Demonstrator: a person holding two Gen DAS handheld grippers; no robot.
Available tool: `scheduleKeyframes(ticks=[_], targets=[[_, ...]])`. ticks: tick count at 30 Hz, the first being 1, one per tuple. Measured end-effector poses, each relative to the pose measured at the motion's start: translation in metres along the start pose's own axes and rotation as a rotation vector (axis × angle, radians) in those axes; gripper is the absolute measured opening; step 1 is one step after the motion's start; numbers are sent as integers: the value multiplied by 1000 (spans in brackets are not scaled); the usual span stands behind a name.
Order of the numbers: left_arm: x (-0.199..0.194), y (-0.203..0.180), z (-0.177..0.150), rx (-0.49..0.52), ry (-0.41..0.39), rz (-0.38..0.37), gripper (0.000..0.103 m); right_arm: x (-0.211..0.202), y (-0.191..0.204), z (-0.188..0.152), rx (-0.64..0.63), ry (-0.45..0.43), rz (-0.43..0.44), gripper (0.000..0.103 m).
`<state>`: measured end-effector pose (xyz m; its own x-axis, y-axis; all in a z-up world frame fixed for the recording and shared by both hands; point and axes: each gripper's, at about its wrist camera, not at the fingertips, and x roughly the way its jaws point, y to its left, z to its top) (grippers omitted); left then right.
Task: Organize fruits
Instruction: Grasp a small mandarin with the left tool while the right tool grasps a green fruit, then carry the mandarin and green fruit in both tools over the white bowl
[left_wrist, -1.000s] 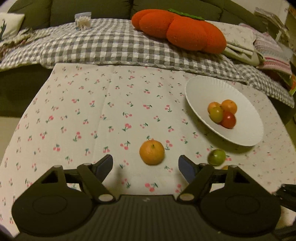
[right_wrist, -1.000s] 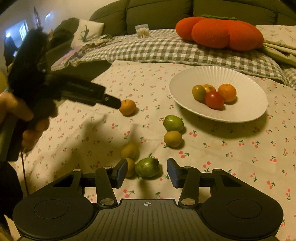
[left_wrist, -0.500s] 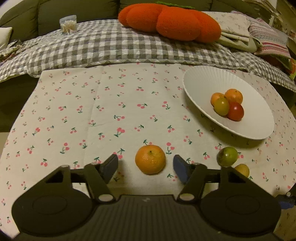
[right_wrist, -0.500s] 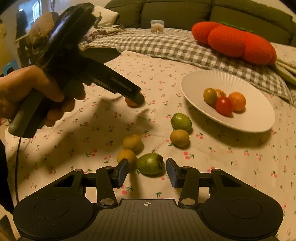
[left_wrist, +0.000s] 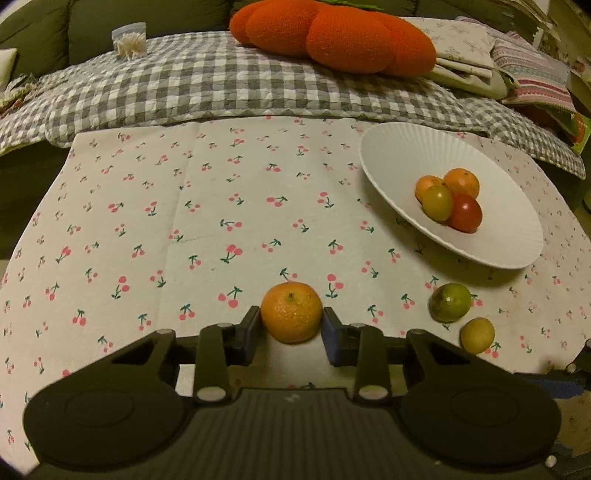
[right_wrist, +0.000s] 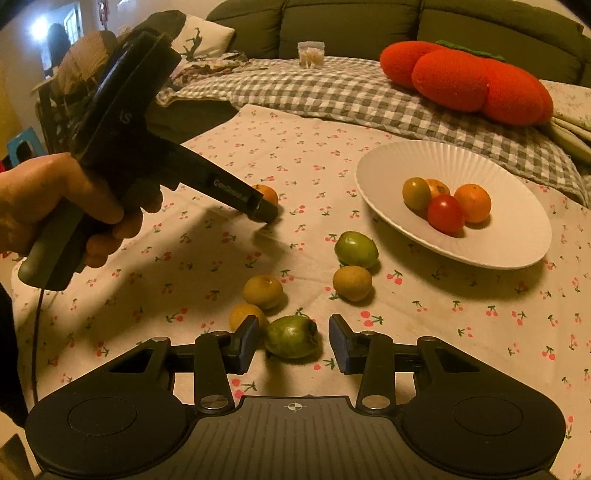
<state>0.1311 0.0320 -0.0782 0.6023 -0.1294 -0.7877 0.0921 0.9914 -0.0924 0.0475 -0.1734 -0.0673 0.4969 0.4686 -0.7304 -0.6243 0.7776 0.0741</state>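
Note:
My left gripper (left_wrist: 291, 325) is open, its fingers on either side of an orange mandarin (left_wrist: 291, 312) on the cherry-print cloth, close to it or just touching. The same mandarin (right_wrist: 266, 194) shows in the right wrist view behind the left gripper (right_wrist: 264, 210). My right gripper (right_wrist: 291, 341) is open around a green fruit (right_wrist: 291, 336) without touching it. A white plate (left_wrist: 388, 162) holds several fruits: two oranges, a yellow-green one and a red one (left_wrist: 464, 212). It also shows in the right wrist view (right_wrist: 498, 247).
Loose fruits lie on the cloth: a green one (right_wrist: 355, 249), brown-yellow ones (right_wrist: 352, 282) (right_wrist: 263, 291) (right_wrist: 245, 315). A checked blanket (left_wrist: 221, 92), an orange pumpkin cushion (left_wrist: 332, 35) and a small jar (left_wrist: 129, 38) lie behind, by the sofa.
My left gripper has moved forward to the mandarin and its fingers have narrowed around it. My right gripper has crept towards the green fruit, still open.

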Motion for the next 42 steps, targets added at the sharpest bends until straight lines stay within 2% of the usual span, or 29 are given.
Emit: scheduleKeyframes(ticks=[2, 12, 14, 27, 42], targets=[[-4, 1, 1, -15, -1, -7, 33, 0, 0, 1, -3, 6, 6, 36], [-18, -1, 1, -44, -18, -37, 33, 6, -14, 2, 74, 25, 42, 35], [-19, -2, 1, -46, -20, -41, 33, 6, -13, 2, 65, 22, 51, 31], [-23, -4, 3, -61, -35, -54, 32, 2, -4, 5, 37, 18, -10, 31], [-39, -15, 13, -75, -76, -108, 32, -14, -4, 16, 16, -60, -78, 31]])
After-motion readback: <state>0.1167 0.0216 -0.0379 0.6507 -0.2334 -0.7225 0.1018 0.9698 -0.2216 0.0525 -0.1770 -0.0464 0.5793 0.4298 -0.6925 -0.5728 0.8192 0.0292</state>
